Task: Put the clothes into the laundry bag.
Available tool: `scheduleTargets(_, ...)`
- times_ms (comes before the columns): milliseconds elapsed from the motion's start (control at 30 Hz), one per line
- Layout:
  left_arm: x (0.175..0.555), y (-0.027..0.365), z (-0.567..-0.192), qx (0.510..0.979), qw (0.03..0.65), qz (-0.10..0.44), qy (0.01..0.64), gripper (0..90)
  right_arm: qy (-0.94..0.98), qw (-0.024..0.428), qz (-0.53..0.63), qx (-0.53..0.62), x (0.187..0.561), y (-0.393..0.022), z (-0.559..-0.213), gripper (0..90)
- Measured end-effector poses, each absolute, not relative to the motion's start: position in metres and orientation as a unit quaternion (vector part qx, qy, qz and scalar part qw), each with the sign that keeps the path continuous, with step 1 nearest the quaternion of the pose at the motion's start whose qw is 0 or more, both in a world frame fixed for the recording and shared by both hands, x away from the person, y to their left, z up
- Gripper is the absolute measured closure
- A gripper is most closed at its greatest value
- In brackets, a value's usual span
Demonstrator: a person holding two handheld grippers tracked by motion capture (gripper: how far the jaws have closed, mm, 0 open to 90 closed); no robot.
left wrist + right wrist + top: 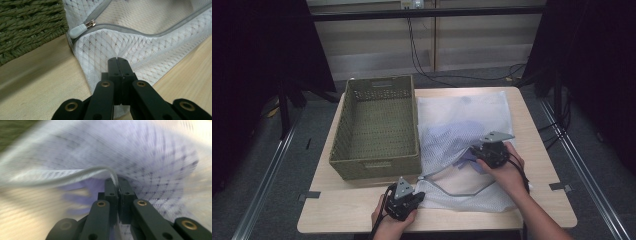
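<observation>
Bag [472, 120] unzipped; left gripper [117, 60] pinching its corner, right gripper [115, 180] clamping the zipper edge [75, 173], spreading it. Cloth [464, 161] not yet out; basket [362, 165] empty.

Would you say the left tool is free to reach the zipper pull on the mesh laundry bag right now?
Probably not yet: the left tool is shut on the mesh laundry bag corner. The zipper pull lies close ahead, unobstructed, so it would need to let go first.

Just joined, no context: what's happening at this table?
A person is working a white mesh laundry bag with two handheld grippers. The left gripper is shut on the bag's near corner, just below the zipper pull. The right gripper is shut on the upper edge of the unzipped opening, lifting it; something purple shows inside. A green woven basket sits beside the bag.
</observation>
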State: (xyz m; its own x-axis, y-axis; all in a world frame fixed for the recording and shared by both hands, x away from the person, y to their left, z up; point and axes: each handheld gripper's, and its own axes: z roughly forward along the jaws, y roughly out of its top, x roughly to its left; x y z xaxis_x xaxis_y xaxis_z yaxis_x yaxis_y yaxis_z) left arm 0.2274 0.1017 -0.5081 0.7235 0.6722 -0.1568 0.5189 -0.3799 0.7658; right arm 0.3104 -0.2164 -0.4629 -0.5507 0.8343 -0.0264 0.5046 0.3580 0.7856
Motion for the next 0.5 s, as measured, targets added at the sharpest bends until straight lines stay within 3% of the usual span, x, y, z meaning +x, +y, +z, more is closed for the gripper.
scheduleTargets(100, 0.226, 0.100, -0.509, 0.823, 0.425, 0.097, 0.365, 90.0, 0.812, 0.188, 0.397, 0.385, 0.275, -0.224, -0.452, 86.4)
scheduleTargets(200, 0.227, 0.098, -0.508, 0.822, 0.424, 0.095, 0.369, 90.0, 0.834, 0.167, 0.352, 0.390, 0.258, -0.230, -0.468, 86.3)
scheduleTargets(300, 0.227, 0.097, -0.507, 0.826, 0.417, 0.099, 0.365, 90.0, 0.823, 0.170, 0.325, 0.434, 0.267, -0.241, -0.493, 88.1)
scheduleTargets(500, 0.231, 0.099, -0.507, 0.827, 0.424, 0.073, 0.361, 90.0, 0.782, 0.177, 0.331, 0.498, 0.312, -0.241, -0.501, 89.0)
